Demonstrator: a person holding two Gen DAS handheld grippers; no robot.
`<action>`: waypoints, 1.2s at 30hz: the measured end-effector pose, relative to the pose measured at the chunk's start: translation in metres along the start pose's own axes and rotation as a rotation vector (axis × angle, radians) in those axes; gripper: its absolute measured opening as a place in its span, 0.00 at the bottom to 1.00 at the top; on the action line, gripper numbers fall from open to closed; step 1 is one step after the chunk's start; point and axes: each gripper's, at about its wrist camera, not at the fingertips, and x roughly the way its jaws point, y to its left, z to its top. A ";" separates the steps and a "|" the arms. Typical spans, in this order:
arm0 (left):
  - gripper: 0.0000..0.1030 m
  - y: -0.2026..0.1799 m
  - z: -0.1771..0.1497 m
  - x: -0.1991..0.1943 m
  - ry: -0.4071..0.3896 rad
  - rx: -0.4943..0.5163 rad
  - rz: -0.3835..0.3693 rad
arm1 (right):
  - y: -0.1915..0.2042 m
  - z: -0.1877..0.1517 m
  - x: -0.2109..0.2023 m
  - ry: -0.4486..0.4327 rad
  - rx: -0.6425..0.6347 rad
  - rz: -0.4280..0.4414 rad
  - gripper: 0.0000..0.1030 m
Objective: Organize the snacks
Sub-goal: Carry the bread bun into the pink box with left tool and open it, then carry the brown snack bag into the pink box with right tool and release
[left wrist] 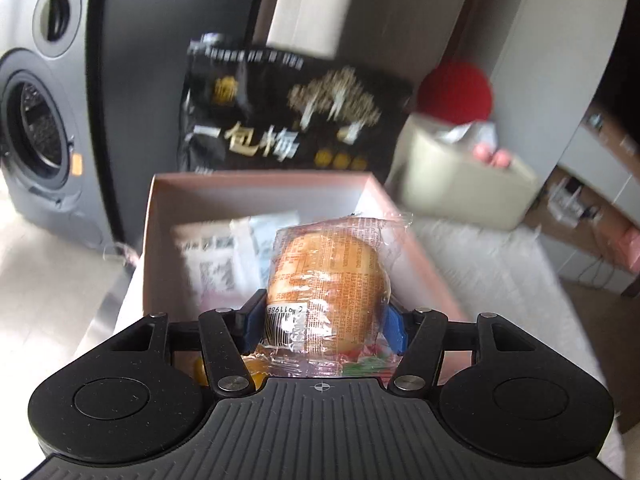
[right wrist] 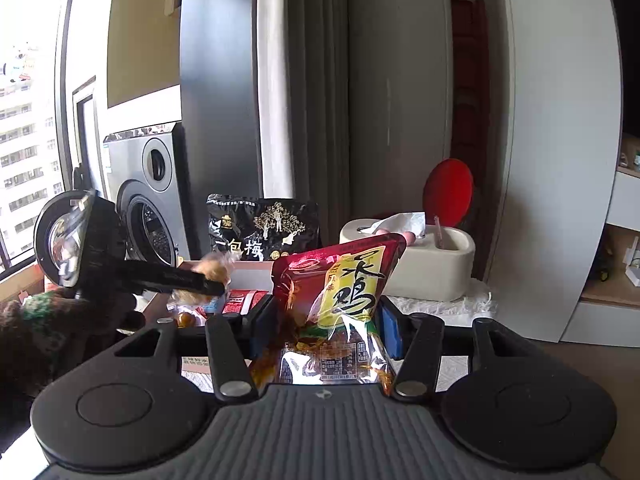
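Left tongs [left wrist: 324,320] are clamped on a round bun [left wrist: 328,280] sealed in clear printed film, held over an open pink cardboard box [left wrist: 260,186]. Flat paper-like packets [left wrist: 224,256] are seen lying inside the box; their print is blurred beyond reading. Right tongs [right wrist: 320,328] are clamped on a glossy red and yellow snack pouch [right wrist: 340,300], held upright, its lower part cut off by the tongs' body. A black foil bag [right wrist: 262,232] with gold lettering is propped upright behind the box. Beside it, a cream tissue holder [right wrist: 424,264] with rounded corners is set on a white fringed cloth [right wrist: 460,300] on the worktop, a tissue poking out.
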 end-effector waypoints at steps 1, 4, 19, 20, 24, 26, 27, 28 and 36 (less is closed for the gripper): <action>0.66 -0.002 -0.003 0.001 -0.027 0.037 0.017 | 0.001 0.001 0.003 0.008 -0.006 0.000 0.52; 0.63 0.002 -0.008 -0.009 -0.096 0.059 0.041 | 0.004 0.008 0.014 0.010 -0.025 -0.023 0.37; 0.62 0.029 -0.004 -0.059 -0.329 -0.036 -0.260 | 0.027 -0.005 0.115 0.278 -0.069 0.158 0.66; 0.62 0.028 0.001 -0.055 -0.294 -0.042 -0.245 | 0.028 -0.017 0.116 0.301 -0.080 0.152 0.66; 0.62 0.025 -0.003 -0.054 -0.253 -0.057 -0.170 | 0.035 -0.059 0.108 0.364 -0.110 0.182 0.70; 0.62 0.024 -0.017 -0.063 -0.199 -0.070 -0.153 | 0.042 -0.076 0.098 0.389 -0.108 0.246 0.72; 0.61 0.023 -0.026 -0.068 -0.161 -0.071 -0.159 | 0.047 -0.083 0.093 0.400 -0.119 0.275 0.72; 0.61 0.021 -0.036 -0.074 -0.122 -0.070 -0.166 | 0.053 -0.090 0.087 0.407 -0.142 0.293 0.72; 0.49 0.015 -0.130 -0.114 0.133 -0.074 -0.204 | 0.070 -0.118 0.077 0.453 -0.105 0.388 0.78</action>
